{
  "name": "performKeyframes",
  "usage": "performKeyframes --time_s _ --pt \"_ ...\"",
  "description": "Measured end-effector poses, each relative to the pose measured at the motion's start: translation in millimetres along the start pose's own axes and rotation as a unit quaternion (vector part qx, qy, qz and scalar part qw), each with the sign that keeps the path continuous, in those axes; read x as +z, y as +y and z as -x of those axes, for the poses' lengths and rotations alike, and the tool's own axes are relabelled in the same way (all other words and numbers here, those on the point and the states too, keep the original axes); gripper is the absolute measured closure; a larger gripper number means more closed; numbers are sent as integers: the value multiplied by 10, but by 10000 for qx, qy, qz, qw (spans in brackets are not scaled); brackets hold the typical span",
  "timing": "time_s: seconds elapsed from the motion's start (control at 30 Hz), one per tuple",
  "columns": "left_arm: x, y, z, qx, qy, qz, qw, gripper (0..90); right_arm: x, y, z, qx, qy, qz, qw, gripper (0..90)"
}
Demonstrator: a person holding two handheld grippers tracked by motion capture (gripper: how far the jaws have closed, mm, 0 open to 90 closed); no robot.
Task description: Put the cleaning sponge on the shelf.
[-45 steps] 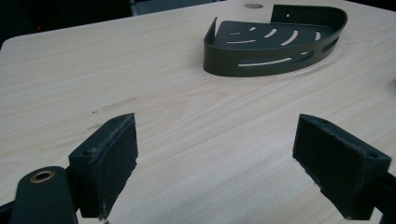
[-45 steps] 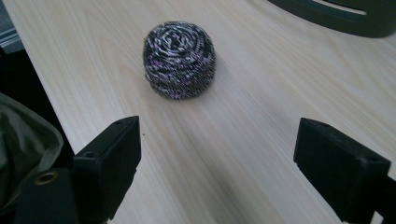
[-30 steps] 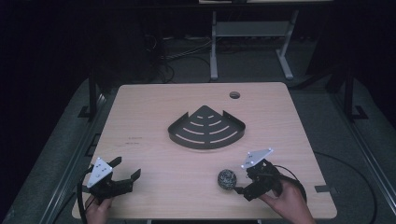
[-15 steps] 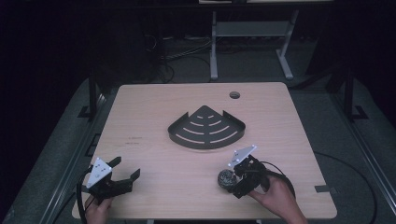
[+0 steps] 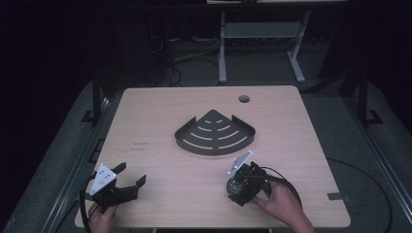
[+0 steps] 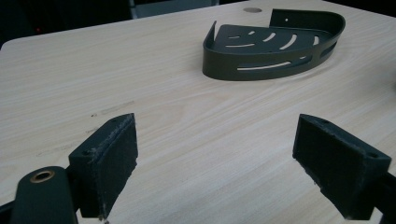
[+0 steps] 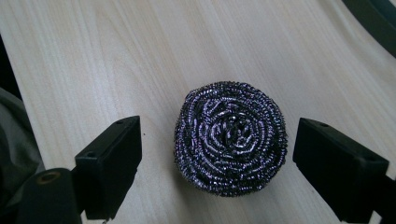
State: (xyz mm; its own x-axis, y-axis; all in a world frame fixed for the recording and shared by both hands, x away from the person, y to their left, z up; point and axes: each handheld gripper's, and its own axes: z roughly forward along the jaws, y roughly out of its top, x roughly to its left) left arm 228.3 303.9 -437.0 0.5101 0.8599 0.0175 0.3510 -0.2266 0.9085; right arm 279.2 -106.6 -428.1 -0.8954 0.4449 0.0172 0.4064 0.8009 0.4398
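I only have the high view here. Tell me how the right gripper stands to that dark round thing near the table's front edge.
Observer: In the right gripper view, the right gripper has its jaws wide open with the steel wool scourer lying between them, touching neither pad.
Operator: Say what the scourer looks like up close.
Observer: It is a round coil of shiny dark wire, lying flat on the wooden table.
Operator: Now report the left gripper.
Observer: The left gripper is open with bare wood between its pads. Its camera looks toward the dark slotted corner caddy, which holds nothing that I can see.
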Motion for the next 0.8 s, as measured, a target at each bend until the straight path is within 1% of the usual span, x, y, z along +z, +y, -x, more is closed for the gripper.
performKeyframes --time_s 0.03,0.17,0.27,0.43,0.47,0.5,0.7,0.8 --pt "-2 -1 0 2 -16 13 10000 133 30 9 14 6 3 -73 10000 165" --pt "-1 4 1 12 -10 19 10000 133 64 23 23 13 6 -173 9998 170" --pt "7 4 1 19 -4 -3 10000 133 78 30 27 -25 9 -219 9998 206" --pt "8 6 1 25 -7 1 10000 132 97 35 56 24 -5 -298 9996 240" --pt "8 6 2 27 -7 2 10000 133 107 34 63 41 9 -329 9994 256" --pt "8 5 2 25 -23 7 10000 133 113 32 66 10 23 -350 9994 296" --pt "6 1 4 13 -63 15 10000 133 92 43 63 -13 11 -347 9994 321" --pt "2 4 3 28 -30 19 10000 133 88 57 75 -11 54 -346 9994 325"
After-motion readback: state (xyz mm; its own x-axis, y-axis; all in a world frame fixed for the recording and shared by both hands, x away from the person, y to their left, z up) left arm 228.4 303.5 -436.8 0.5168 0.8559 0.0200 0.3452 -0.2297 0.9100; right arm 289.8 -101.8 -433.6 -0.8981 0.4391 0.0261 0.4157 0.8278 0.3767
